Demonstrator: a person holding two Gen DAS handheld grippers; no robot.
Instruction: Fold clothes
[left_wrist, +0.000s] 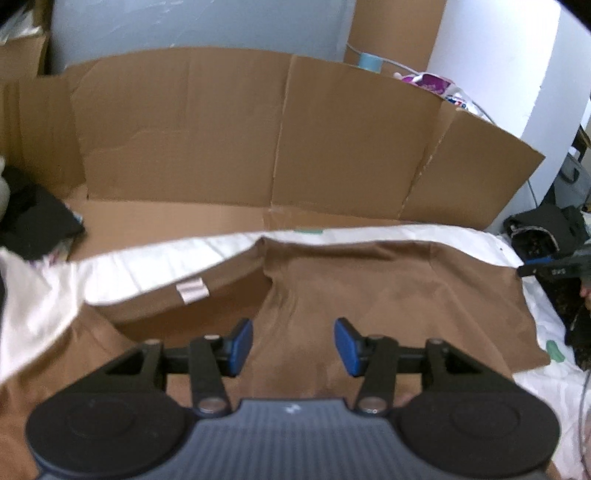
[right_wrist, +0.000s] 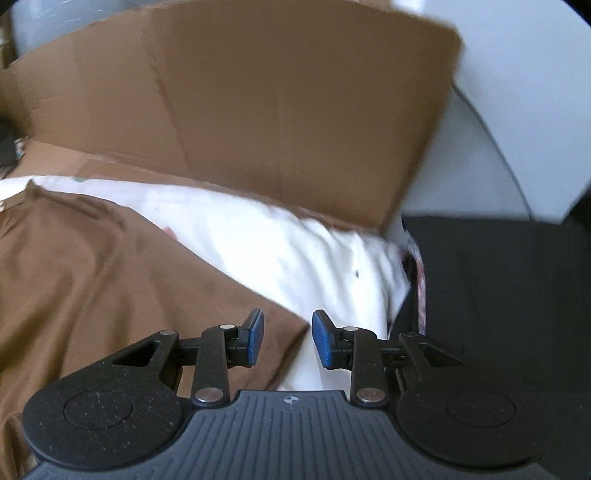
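Brown matte cloth of a shirt (left_wrist: 369, 295) spreads flat beneath my left gripper (left_wrist: 293, 347), jaws parted, empty. Behind the shirt, creased cardboard (left_wrist: 258, 140) stands; white sheet (right_wrist: 280, 243) borders it. At the shirt's corner my right gripper (right_wrist: 288, 341) hovers, blue pads (right_wrist: 255, 338) apart, gripping nothing.

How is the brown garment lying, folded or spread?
Mostly spread: the brown garment lies flat across the white sheet, its left part overlapped.

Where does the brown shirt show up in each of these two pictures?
Left wrist view: brown shirt fills the middle, under the open left gripper.
Right wrist view: shirt fills the lower left.
Shared landmark: cardboard wall behind.
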